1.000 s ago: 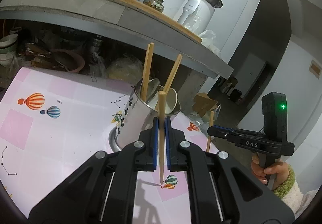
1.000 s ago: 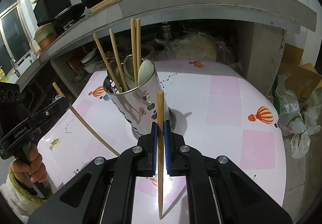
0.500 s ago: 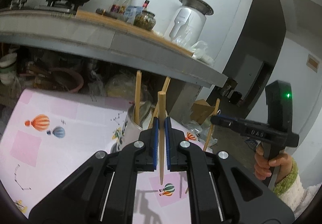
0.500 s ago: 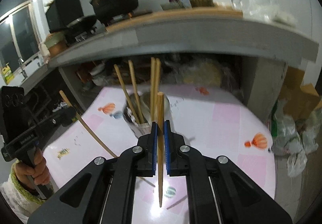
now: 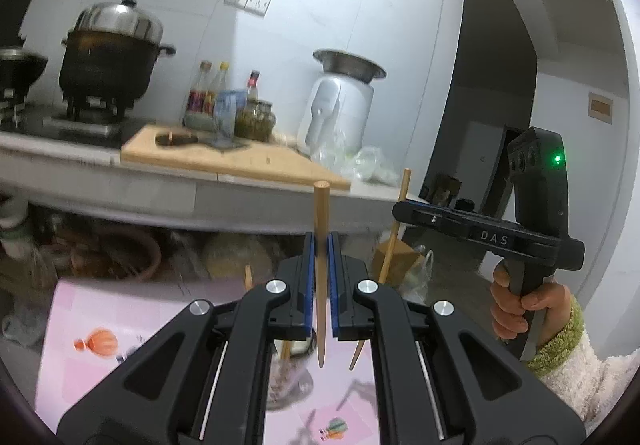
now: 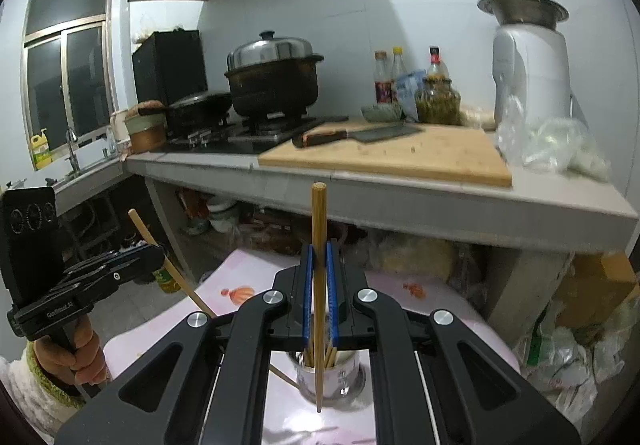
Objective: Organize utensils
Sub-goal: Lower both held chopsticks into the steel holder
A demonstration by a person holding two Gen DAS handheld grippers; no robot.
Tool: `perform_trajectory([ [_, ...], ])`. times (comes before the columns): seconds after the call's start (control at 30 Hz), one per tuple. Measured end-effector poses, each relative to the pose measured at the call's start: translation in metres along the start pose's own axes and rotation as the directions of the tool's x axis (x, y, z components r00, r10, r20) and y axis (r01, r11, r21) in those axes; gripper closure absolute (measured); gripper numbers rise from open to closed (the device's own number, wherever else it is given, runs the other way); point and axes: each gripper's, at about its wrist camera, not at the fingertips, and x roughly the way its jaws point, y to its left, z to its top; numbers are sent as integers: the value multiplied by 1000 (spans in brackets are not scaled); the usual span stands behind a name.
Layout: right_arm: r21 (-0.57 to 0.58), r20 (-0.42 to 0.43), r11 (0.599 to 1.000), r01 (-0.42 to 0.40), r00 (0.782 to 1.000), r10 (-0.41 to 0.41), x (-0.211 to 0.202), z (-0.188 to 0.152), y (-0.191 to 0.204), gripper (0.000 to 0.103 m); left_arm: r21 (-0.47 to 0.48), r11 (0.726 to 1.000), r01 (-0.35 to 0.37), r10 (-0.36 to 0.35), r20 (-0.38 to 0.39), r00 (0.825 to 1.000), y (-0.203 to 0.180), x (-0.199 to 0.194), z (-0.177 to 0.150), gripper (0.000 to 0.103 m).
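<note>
My left gripper (image 5: 321, 245) is shut on a wooden chopstick (image 5: 321, 213) that stands upright, high above the pink table (image 5: 72, 309). My right gripper (image 6: 318, 253) is shut on a second wooden chopstick (image 6: 319, 221), also upright. The metal utensil holder (image 6: 340, 377) with several chopsticks stands on the table far below, mostly hidden by the gripper bodies; in the left wrist view the holder (image 5: 288, 373) shows between the arms. The right gripper (image 5: 404, 211) also shows in the left wrist view, the left gripper (image 6: 158, 253) in the right wrist view.
A kitchen counter (image 6: 400, 197) runs behind the table, with a cutting board and cleaver (image 6: 360, 135), a black pot (image 6: 274, 85) on a stove, bottles and a white appliance (image 6: 528, 69). Bags and a cardboard box (image 6: 600, 293) sit at the right.
Both grippers have risen well above the table with their chopsticks. The utensil holder has dropped low in both views and the counter top has come into view.
</note>
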Motion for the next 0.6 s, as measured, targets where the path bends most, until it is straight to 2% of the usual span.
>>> perform_trajectory([
  [0.23,-4,23,1000,5,1000,-5,21,27,-1,96,22,999,-36,36,28,999,7,21,21,98],
  [0.6,42,-19,999,9,1000,-8,65,22,-20,96,-7,997,-77,77,-14,997,34,58,6,98],
])
